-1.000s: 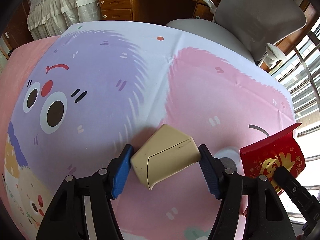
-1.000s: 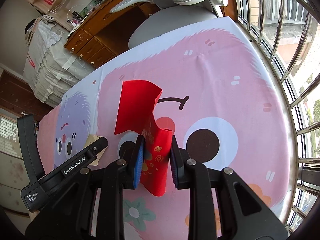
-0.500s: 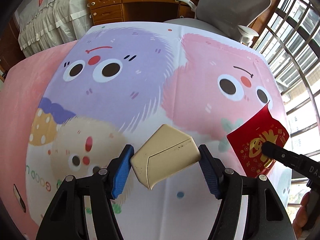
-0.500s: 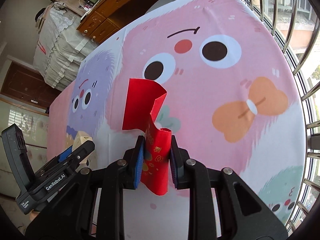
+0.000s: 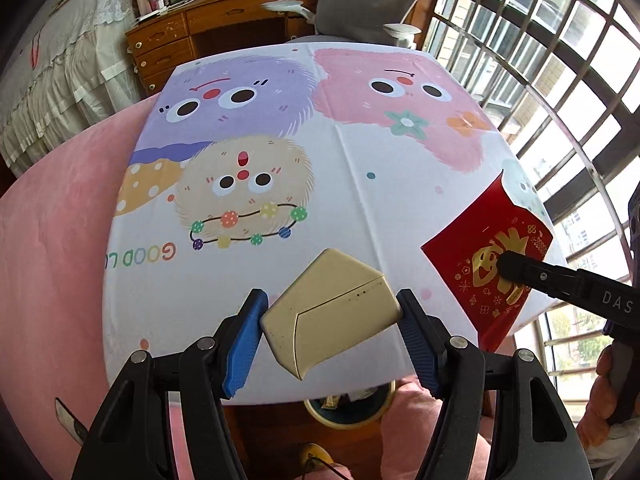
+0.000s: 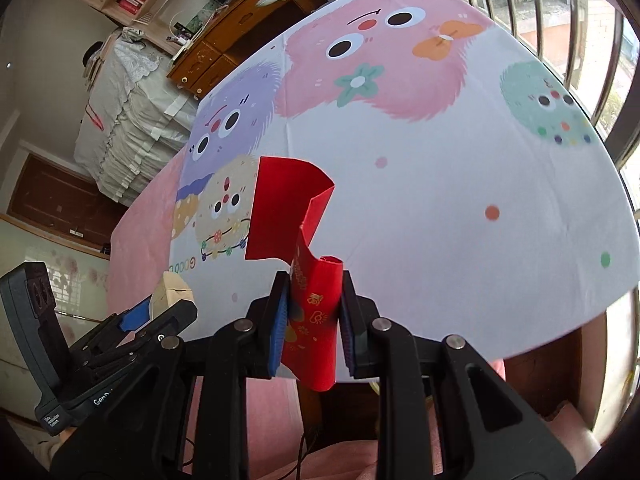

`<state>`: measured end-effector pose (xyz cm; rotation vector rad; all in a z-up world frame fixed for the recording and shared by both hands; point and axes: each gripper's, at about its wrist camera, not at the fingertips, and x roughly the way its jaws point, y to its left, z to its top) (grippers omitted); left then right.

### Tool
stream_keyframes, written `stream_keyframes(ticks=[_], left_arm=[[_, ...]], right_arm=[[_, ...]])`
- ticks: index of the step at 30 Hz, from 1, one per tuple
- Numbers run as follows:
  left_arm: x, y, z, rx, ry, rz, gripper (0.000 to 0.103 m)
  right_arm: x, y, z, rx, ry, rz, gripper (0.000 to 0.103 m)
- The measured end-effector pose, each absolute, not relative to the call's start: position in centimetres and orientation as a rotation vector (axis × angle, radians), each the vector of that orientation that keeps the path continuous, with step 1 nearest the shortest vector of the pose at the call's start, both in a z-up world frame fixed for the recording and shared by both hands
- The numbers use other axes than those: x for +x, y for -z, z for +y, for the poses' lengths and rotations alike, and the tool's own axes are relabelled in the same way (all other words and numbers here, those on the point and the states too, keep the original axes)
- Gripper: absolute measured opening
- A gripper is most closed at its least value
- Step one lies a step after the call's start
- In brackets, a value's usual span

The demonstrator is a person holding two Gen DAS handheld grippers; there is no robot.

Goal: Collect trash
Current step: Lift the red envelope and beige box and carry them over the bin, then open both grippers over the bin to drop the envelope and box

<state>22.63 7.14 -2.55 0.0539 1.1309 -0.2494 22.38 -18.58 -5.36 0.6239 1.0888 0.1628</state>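
Left gripper (image 5: 332, 336) clamps a beige folded cardboard carton (image 5: 330, 316) between its blue pads; right gripper (image 6: 314, 320) grips a crumpled red paper envelope with gold print (image 6: 310, 304); a round teal bin with yellow rim (image 5: 348, 410) sits below the left gripper, under the cartoon-print tablecloth (image 5: 360, 160) edge.

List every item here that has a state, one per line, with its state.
left gripper: shut on the beige box.
beige box: held off the table, flap closed, tilted.
right gripper: shut on the red envelope.
red envelope: held upright, crumpled, top flap open and bent.
bin: on the floor under the table edge, open, some trash inside.
tablecloth: spread flat, creased.
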Motion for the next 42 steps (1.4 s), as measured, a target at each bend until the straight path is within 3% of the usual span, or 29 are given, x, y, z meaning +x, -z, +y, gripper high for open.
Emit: stream_keyframes(ticks=[11,20,25,34,42], left_arm=[[8.2,2.4,11.0,0.164,0.405,1.137,0.066],[3.2,7.5,8.8,0.186,0.462,1.229,0.066],[1.9,14.0,6.5,0.213,0.46,1.309,0.066],[4.4,29.6,3.2,0.192,0.435,1.354,0.066],[7.3,40.5,3.0,0.121,0.385,1.419,0.066]], right_arm=[[4.0,6.0,-11.0,0.599,-0.06,1.127,0.02],[-0.7,9.9,-11.6,0.551,0.024,1.246,0.02],[-0.9,16.7,-12.3,0.569,0.06,1.331,0.02],[0.2,34.4,-14.0,0.603,0.129,1.477,0.02],[3.2,44.7,-14.2,0.568,0.095,1.503,0.021]])
